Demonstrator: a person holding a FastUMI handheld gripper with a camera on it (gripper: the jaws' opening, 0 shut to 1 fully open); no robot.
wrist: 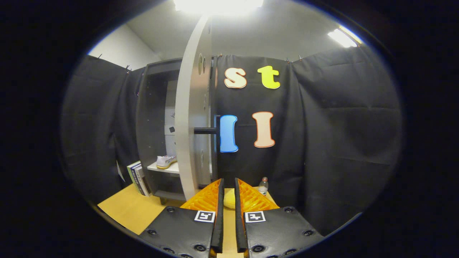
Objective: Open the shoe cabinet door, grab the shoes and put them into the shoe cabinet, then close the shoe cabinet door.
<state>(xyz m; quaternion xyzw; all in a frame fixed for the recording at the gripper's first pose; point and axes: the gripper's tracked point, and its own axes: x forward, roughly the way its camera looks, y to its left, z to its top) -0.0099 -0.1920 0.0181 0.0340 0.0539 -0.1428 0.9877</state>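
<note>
The dark shoe cabinet (154, 118) stands on the wooden table, beyond my fingers and to their left. Its pale door (192, 107) is swung wide open and I see it nearly edge-on, just ahead of the left finger. A black handle (209, 130) sticks out from the door's right side. One white shoe with a yellow sole (166, 161) rests on the white shelf (168, 169) inside the cabinet. My gripper (229, 184) hangs low over the table with its fingers almost together, a narrow slit between them and nothing held. A small yellow object (229, 199) lies on the table, seen through the slit.
Several books (138, 178) lean against the cabinet's left side. A small clear bottle (263, 185) stands on the table just beyond the right finger, against the black cloth wall. Bare wooden tabletop (129, 209) stretches in front of the cabinet.
</note>
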